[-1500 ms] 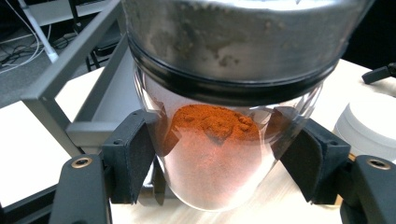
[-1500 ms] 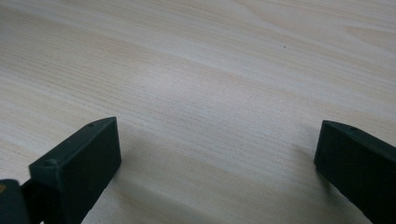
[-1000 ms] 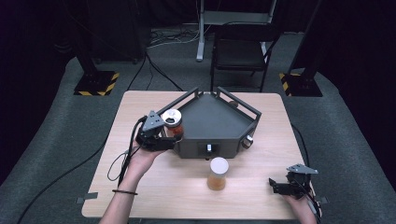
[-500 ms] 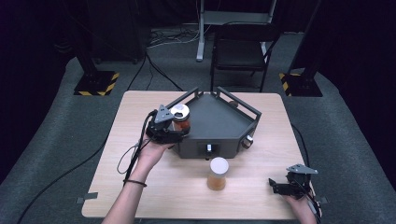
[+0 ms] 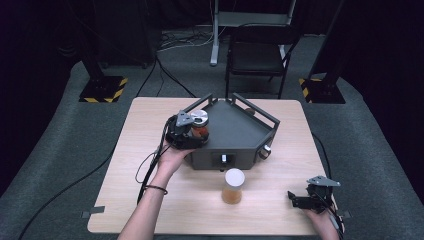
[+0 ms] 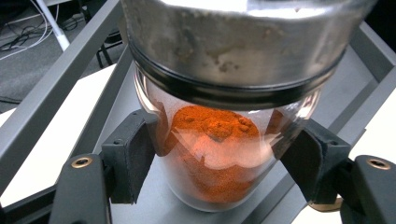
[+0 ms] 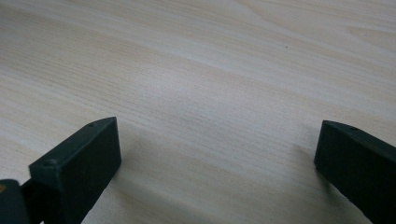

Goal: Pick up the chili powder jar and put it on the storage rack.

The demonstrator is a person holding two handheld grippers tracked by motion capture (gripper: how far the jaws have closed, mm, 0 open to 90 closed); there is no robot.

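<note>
- At 11 o'clock of the grey tray (image 5: 250,131), over its left corner, the left gripper (image 5: 192,134) held a glass jar (image 5: 200,125) with a metal lid; jaws pinched the jar's lower body from both sides, clear in the left gripper view (image 6: 219,158).
- Jar was upright, base just above or on the tray floor; could not tell if it touched.
- Jar held orange-red powder (image 6: 210,149), roughly half full, with a film of it on the glass.
- Second jar (image 5: 233,186) stood on the counter (image 5: 150,130) at 6 o'clock of the tray, well apart from both grippers; white lid, some orange-brown content at the bottom.
- Right gripper (image 5: 306,200) rested at 4 o'clock on the counter, jaws spread wide, nothing between them, bare wood ahead (image 7: 210,93).
- Tray otherwise looked empty; a small item at its far rim was too small to tell.
- Risk: grip sat low on smooth glass under a heavy lid, so the jar could tip or slip if moved fast.
- Risk: jar was close to the tray's raised rail; a sideways move could knock it.
- Risk: releasing before the base was flat could topple it.
</note>
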